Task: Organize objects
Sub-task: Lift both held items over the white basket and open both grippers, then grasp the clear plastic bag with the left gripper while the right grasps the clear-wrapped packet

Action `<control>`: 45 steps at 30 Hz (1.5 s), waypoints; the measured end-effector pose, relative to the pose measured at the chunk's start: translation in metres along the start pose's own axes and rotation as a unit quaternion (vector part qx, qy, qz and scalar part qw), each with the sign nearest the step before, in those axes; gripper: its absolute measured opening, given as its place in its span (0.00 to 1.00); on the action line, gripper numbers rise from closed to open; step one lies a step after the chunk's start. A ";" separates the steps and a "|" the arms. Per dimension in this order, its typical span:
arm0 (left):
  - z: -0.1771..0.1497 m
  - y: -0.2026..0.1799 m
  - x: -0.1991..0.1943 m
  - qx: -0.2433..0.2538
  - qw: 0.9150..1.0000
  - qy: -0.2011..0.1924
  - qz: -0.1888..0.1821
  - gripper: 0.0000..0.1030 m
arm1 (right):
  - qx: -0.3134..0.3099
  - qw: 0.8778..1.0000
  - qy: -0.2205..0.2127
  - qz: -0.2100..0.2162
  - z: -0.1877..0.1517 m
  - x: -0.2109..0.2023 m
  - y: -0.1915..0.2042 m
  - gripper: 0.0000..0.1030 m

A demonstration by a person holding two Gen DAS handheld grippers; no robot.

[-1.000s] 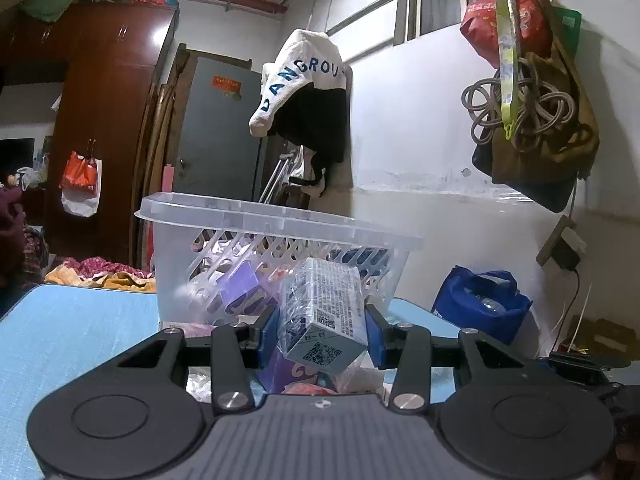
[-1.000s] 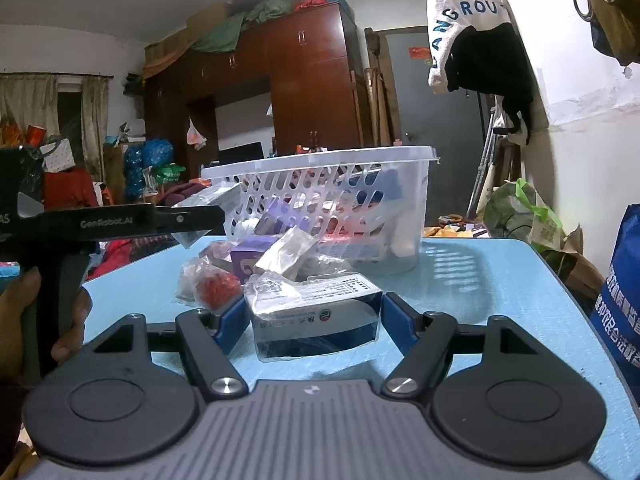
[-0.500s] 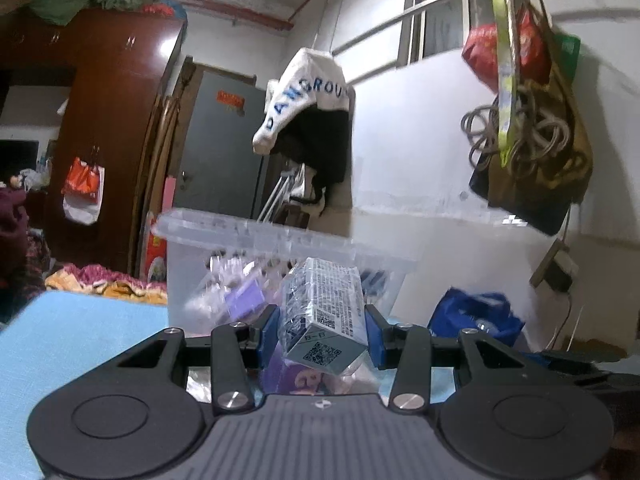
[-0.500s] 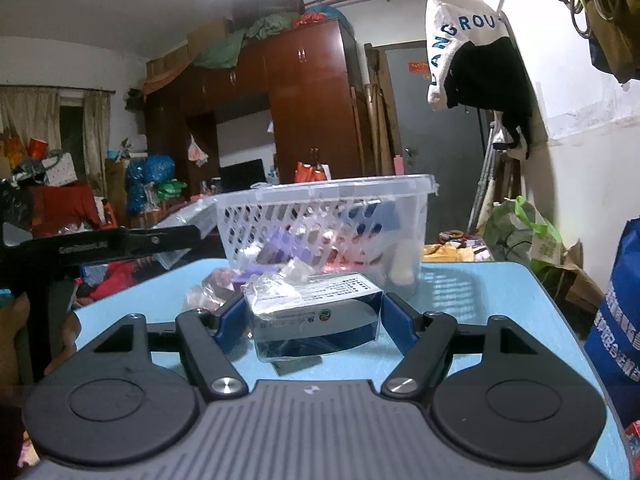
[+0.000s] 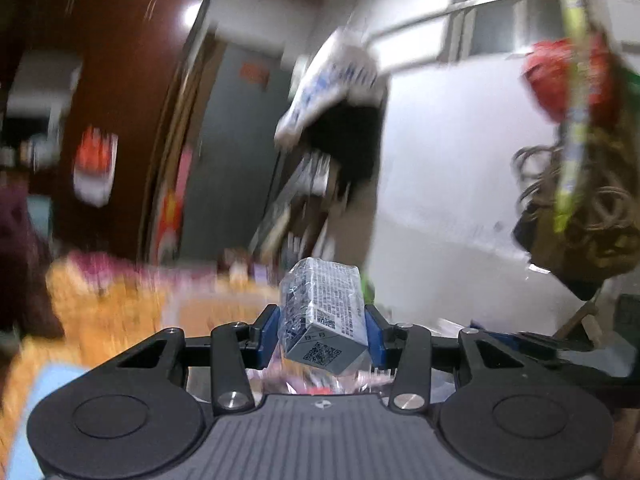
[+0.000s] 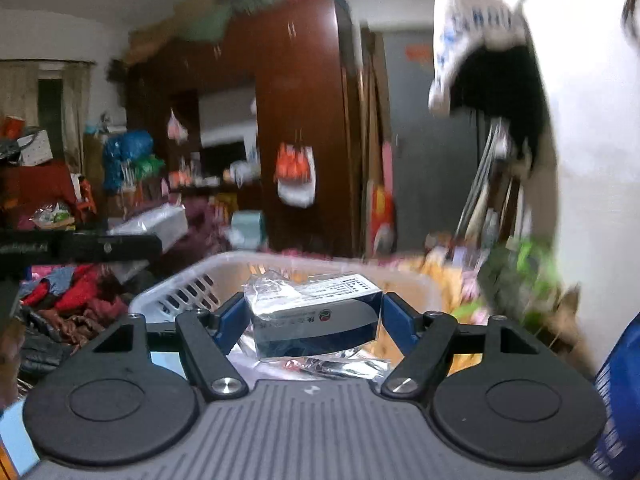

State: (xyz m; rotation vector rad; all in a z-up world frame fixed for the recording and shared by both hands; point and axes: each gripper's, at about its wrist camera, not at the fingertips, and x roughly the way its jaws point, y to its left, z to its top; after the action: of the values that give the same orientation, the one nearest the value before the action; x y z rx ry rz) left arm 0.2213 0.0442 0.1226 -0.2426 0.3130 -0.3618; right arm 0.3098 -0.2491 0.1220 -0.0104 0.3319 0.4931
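Observation:
My left gripper is shut on a small box in clear wrap, tilted, with a QR code on its near face. In the right wrist view my right gripper is shut on a wide dark blue and white box in crinkled wrap. That box hangs just above the near rim of the white slotted basket, whose inside shows below the fingers. The left gripper also appears at the left edge of this view, level with the basket's rim, with its wrapped box. The left wrist view is heavily blurred.
A brown wardrobe and a grey door stand behind the basket. A white and black jacket hangs on the right wall. A blue bag sits at the lower right. Hanging bags are at the right.
Both grippers have risen with their boxes and moved toward the basket. The basket has dropped in both views, and the right wrist view now looks over its rim.

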 end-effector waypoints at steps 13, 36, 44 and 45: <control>-0.034 0.004 -0.017 0.032 0.997 -0.014 0.067 0.93 | -0.002 0.999 -0.048 0.006 -0.044 -0.040 0.024 1.00; -0.134 0.042 -0.014 0.011 0.986 0.139 0.093 0.92 | 0.017 0.996 0.067 0.055 -0.115 -0.020 0.031 0.43; -0.136 0.036 -0.009 0.023 0.982 0.148 0.114 0.69 | 0.057 0.996 0.033 0.055 -0.124 -0.046 0.000 0.43; -0.137 0.034 -0.008 0.026 0.982 0.147 0.116 0.53 | 0.061 0.996 0.029 0.055 -0.125 -0.046 -0.002 0.43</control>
State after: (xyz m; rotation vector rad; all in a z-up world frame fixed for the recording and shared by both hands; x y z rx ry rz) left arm 0.1780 0.0539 -0.0115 -0.0977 0.6161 -0.1743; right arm 0.2339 -0.2835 0.0178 0.1126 0.4200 0.5810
